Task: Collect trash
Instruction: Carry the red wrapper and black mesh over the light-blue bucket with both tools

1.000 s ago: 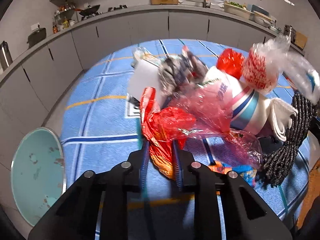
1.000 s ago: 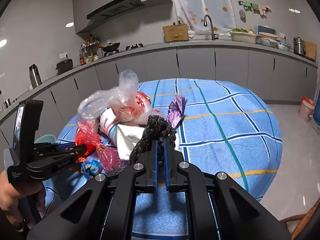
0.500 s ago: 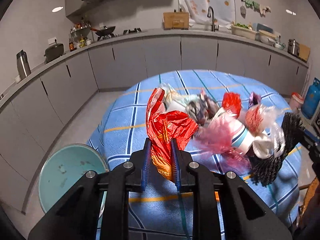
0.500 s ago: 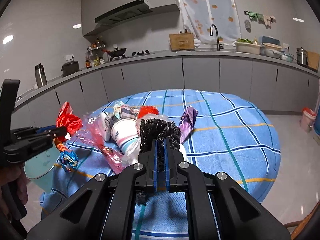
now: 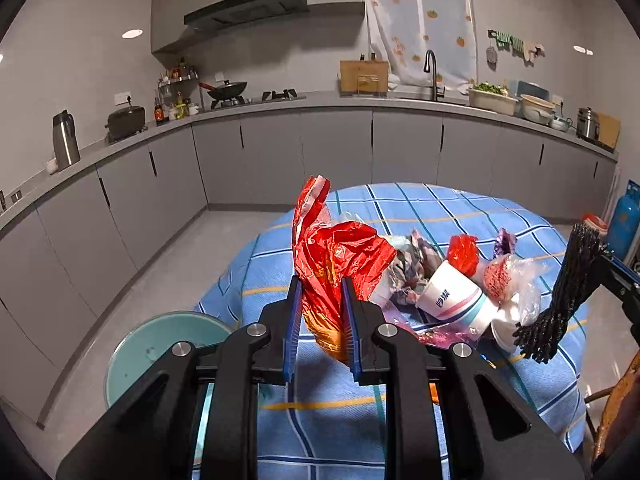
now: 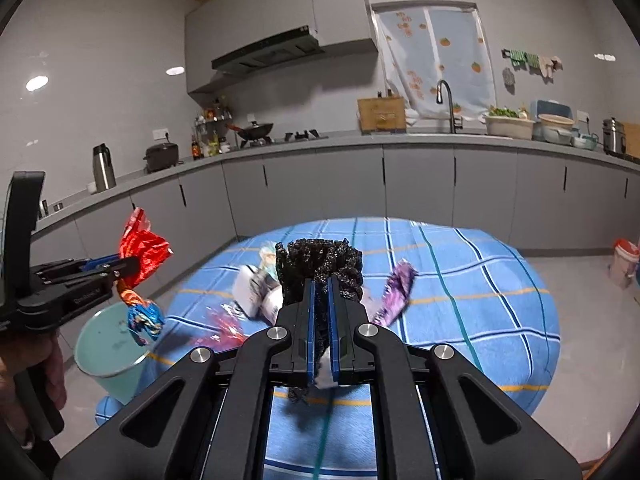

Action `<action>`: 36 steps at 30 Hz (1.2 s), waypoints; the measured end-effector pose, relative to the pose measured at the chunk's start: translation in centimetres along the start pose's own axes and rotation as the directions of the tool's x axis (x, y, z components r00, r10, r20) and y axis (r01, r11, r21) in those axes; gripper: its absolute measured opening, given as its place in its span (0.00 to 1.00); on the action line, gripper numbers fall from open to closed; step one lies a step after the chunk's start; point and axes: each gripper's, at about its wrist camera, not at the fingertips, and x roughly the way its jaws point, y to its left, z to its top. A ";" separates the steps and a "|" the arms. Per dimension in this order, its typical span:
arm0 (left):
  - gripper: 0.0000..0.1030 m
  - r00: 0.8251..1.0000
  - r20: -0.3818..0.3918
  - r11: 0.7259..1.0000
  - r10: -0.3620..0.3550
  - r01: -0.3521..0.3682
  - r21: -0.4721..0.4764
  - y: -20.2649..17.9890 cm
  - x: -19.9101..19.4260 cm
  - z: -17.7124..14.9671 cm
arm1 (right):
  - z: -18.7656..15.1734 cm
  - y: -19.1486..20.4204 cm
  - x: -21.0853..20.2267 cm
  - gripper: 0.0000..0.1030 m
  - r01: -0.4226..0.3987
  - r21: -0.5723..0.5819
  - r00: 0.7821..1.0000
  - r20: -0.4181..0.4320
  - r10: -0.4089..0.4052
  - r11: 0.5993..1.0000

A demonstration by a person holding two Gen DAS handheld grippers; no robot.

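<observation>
My left gripper [image 5: 320,284] is shut on a crumpled red snack wrapper [image 5: 340,256], which hangs in the air near the table's edge. In the right wrist view the same wrapper [image 6: 142,248] trails an orange and blue end above a teal bin [image 6: 108,360]. My right gripper [image 6: 321,282] is shut on a piece of black mesh [image 6: 320,264], lifted over the table; something white shows below its jaws. On the blue checked tablecloth [image 5: 460,208] remain a paper cup [image 5: 452,300], a red wad [image 5: 462,248], a purple wrapper [image 6: 394,292] and a clear bag [image 5: 516,280].
The teal bin [image 5: 160,344] stands on the floor left of the round table. Grey cabinets and a counter [image 5: 360,140] curve around the back. A blue gas cylinder [image 5: 624,228] and a small bucket [image 6: 624,264] stand on the floor at the right. A hand [image 6: 48,368] holds the left gripper's handle.
Both grippers have risen. The red wrapper has come up off the trash pile, which now lies lower and further off, and the black mesh hangs higher. More of the teal bin shows.
</observation>
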 end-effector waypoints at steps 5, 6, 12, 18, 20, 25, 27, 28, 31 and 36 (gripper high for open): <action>0.19 1.000 0.010 1.000 0.019 -0.019 -0.023 1.7 -0.3 -0.1 | 0.6 1.7 0.1 0.07 -0.035 -0.016 0.999 0.008 0.035 0.999; 0.19 1.000 0.011 0.999 0.023 -0.022 -0.027 2.0 -0.3 0.0 | 0.8 2.2 0.2 0.07 -0.043 -0.023 0.999 0.009 0.043 0.999; 0.19 0.999 0.019 0.998 0.044 -0.043 -0.049 3.9 -0.6 -0.3 | 1.8 4.2 0.3 0.07 -0.078 -0.050 0.997 0.016 0.079 0.996; 0.19 0.997 0.018 0.994 0.069 -0.068 -0.080 6.2 -1.0 -0.8 | 2.2 6.1 0.7 0.07 -0.113 -0.091 0.993 0.024 0.115 0.989; 0.19 0.997 0.019 0.993 0.078 -0.076 -0.087 6.7 -1.1 -0.8 | 2.4 6.9 1.0 0.07 -0.126 -0.101 0.991 0.021 0.129 0.987; 0.19 0.992 0.016 0.987 0.126 -0.124 -0.100 8.7 -1.3 -1.1 | 3.0 8.9 2.0 0.07 -0.168 -0.120 0.985 0.014 0.171 0.978; 0.19 0.989 0.008 0.983 0.150 -0.149 -0.110 9.6 -1.2 -1.3 | 3.3 9.9 2.6 0.07 -0.196 -0.126 0.980 0.007 0.199 0.972; 0.19 0.986 0.003 0.980 0.166 -0.164 -0.117 10.3 -1.2 -1.4 | 3.4 10.4 2.8 0.07 -0.208 -0.131 0.978 0.006 0.210 0.969; 0.19 0.979 -0.008 0.971 0.202 -0.202 -0.128 11.7 -1.3 -1.9 | 3.6 12.0 3.6 0.07 -0.246 -0.144 0.969 0.000 0.248 0.959; 0.19 0.967 -0.025 0.957 0.252 -0.253 -0.142 13.9 -1.2 -2.5 | 3.8 14.8 5.3 0.07 -0.302 -0.160 0.953 -0.024 0.302 0.940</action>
